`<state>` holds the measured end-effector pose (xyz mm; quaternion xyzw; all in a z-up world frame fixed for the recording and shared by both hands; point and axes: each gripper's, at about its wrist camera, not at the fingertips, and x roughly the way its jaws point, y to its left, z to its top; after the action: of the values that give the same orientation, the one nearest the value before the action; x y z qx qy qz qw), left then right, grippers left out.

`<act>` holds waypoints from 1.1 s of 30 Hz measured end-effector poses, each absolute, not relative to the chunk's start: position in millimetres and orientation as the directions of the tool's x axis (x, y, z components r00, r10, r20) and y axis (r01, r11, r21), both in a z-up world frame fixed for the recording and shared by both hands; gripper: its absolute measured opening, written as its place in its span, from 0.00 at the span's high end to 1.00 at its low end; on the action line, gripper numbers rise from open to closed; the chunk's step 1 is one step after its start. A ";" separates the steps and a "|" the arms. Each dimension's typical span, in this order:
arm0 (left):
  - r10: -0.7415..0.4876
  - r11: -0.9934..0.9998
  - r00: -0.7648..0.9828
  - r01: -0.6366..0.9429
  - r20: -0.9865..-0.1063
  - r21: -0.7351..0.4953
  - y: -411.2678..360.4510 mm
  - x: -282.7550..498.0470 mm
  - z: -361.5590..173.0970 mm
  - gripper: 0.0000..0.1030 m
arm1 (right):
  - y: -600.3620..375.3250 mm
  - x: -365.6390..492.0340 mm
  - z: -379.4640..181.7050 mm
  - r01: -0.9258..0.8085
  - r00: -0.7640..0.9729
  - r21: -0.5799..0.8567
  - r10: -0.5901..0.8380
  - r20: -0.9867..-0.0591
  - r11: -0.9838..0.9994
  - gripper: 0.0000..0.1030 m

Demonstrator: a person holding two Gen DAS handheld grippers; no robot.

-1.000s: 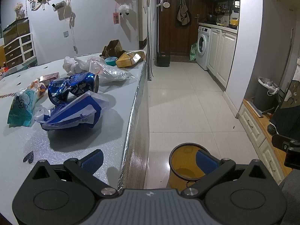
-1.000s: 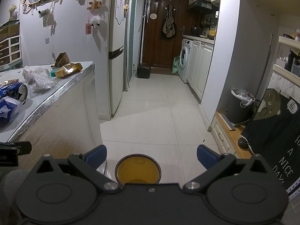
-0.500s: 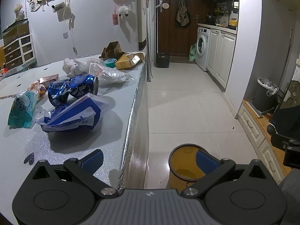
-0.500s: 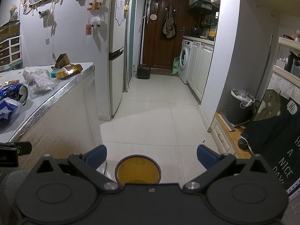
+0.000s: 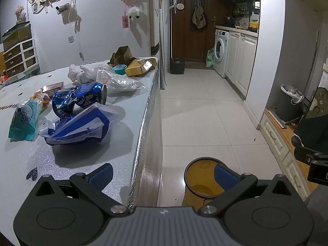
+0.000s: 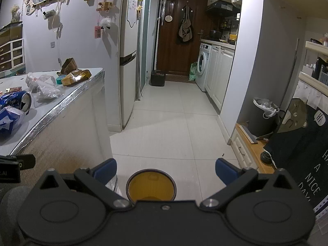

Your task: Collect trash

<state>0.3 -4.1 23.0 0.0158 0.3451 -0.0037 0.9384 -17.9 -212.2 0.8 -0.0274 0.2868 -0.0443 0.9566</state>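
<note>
1. Two grippers unchanged from a second ago: left gripper (image 5: 162, 174) spread wide and empty over the counter's right edge, right gripper (image 6: 166, 170) spread wide and empty above the floor; only a slight drift in the left wrist view, trash sitting a touch lower in frame
2. Yellow bin (image 5: 202, 181) on the floor tiles just beside the counter's right side, seen from above in the right wrist view (image 6: 151, 185); nothing visible inside it, though its bottom is partly hidden by the gripper body
3. Grey lined bin (image 5: 290, 104) well apart, by the right wall, with crumpled white stuff at its top
4. Crushed blue can (image 5: 79, 99) on the counter (image 5: 114, 160), lying on its side, long axis running left to right, open end toward the right edge
5. Blue and white wrapper (image 5: 79, 128) touching the can's near side, long axis also roughly left to right
6. Teal packet (image 5: 24, 121) left of the wrapper, clear plastic bag (image 5: 116, 82) beyond the can, yellow box (image 5: 138, 67) near the far right corner
</note>
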 end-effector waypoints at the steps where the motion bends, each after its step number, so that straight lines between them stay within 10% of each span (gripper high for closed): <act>1: 0.004 0.999 0.762 0.018 -0.648 0.027 -4.2 0.2 23.0 0.00 | -212.1 -17.8 0.9 0.069 0.831 -0.078 -0.101 -0.546 0.995 0.00; 33: 0.005 0.999 0.764 0.017 -0.645 0.029 -7.2 -2.4 20.8 0.00 | -212.5 -19.1 0.0 0.067 0.832 -0.080 -0.099 -0.546 0.995 0.00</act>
<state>-2.4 -7.2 20.8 0.0166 0.3432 -0.0032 0.9391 -19.1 -212.5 0.0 -0.0286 0.2866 -0.0434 0.9566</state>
